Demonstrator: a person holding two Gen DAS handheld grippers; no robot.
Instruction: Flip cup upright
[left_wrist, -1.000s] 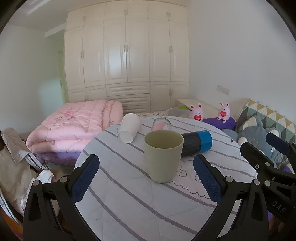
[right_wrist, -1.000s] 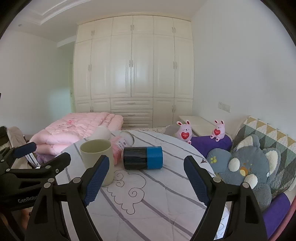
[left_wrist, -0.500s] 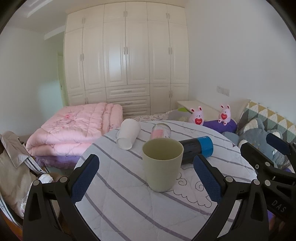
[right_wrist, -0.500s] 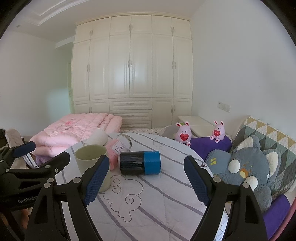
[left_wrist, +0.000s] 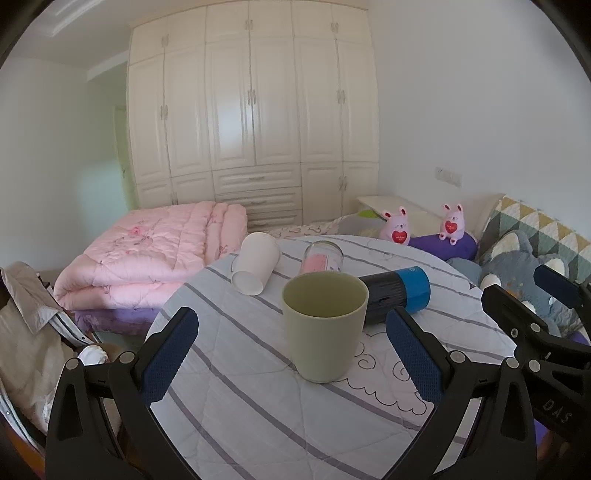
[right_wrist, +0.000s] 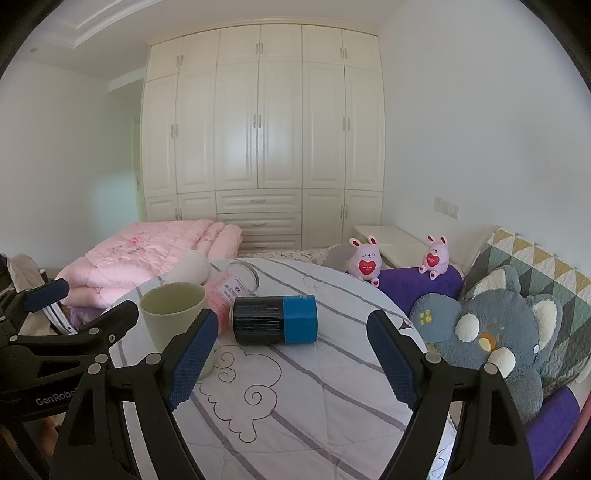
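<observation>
A pale green cup (left_wrist: 325, 325) (right_wrist: 173, 314) stands upright on the round cloth-covered table (left_wrist: 258, 406) (right_wrist: 314, 406). A black and blue cup (left_wrist: 397, 299) (right_wrist: 275, 319) lies on its side behind it. A white paper cup (left_wrist: 255, 267) (right_wrist: 190, 269) and a glass jar with pink contents (left_wrist: 321, 258) (right_wrist: 236, 288) also lie on their sides farther back. My left gripper (left_wrist: 291, 358) is open and empty in front of the green cup. My right gripper (right_wrist: 291, 354) is open and empty in front of the black and blue cup.
A folded pink quilt (left_wrist: 147, 258) lies beyond the table at the left. Two pink bunny toys (right_wrist: 365, 260) and a grey plush (right_wrist: 491, 332) sit at the right. A white wardrobe (left_wrist: 251, 122) fills the back wall. Clothes (left_wrist: 22, 332) hang at the left edge.
Both grippers have drawn back and risen a little, so the cups sit lower in both views. Nothing on the table has moved.
</observation>
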